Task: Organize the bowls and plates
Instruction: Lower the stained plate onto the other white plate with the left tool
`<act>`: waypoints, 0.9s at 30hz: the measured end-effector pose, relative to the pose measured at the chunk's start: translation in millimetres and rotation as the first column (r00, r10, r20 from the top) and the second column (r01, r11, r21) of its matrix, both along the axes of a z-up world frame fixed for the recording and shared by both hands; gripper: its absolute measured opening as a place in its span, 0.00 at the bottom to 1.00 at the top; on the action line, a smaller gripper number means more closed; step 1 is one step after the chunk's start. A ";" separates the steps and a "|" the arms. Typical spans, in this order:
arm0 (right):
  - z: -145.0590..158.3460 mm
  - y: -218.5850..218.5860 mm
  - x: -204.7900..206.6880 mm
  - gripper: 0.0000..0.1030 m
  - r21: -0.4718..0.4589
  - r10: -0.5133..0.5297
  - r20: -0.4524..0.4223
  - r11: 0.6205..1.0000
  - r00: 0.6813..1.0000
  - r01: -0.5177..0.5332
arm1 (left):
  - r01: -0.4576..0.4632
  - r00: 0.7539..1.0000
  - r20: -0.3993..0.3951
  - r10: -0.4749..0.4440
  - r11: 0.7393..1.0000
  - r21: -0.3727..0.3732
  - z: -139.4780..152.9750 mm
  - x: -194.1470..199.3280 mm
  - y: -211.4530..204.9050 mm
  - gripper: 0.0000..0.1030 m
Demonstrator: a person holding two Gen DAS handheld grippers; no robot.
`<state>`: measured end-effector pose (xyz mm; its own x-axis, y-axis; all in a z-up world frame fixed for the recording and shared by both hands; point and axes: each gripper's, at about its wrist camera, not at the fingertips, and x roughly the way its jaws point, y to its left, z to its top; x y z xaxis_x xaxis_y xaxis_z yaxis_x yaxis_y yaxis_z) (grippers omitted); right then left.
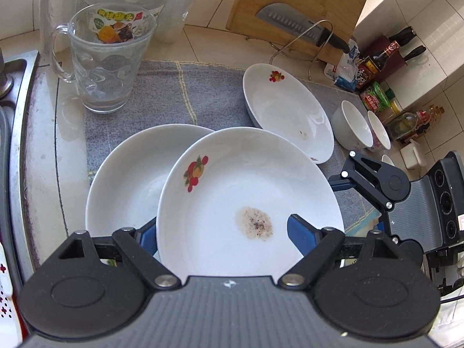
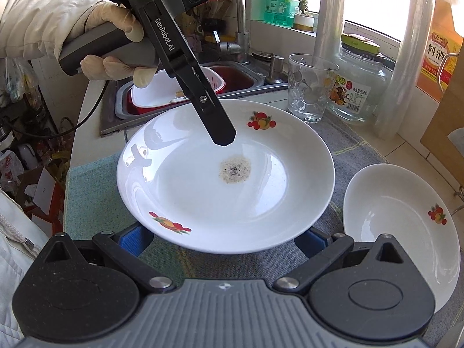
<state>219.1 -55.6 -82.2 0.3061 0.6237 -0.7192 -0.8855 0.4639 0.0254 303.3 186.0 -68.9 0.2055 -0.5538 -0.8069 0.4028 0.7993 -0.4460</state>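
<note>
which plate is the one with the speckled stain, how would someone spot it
Find the grey towel beside the sink. Three white plates with fruit prints sit over it; take the nearest plate, which overlaps a clean one. Only it has a round peppery patch at its centre.

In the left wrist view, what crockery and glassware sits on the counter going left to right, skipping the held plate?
Glass mug → plain white plate → fruit-patterned plate → two small white bowls.
</note>
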 end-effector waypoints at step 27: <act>4.6 7.6 11.3 1.00 0.007 -0.001 -0.033 1.000 0.999 0.002 | 0.016 1.000 -0.024 -0.014 0.997 0.078 -13.9 17.2 -0.6 0.85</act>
<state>230.4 -48.1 -77.6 0.2831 0.6287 -0.7243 -0.8835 0.4648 0.0582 320.5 185.4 -82.8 0.1783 -0.4919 -0.8522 0.4055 0.8258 -0.3918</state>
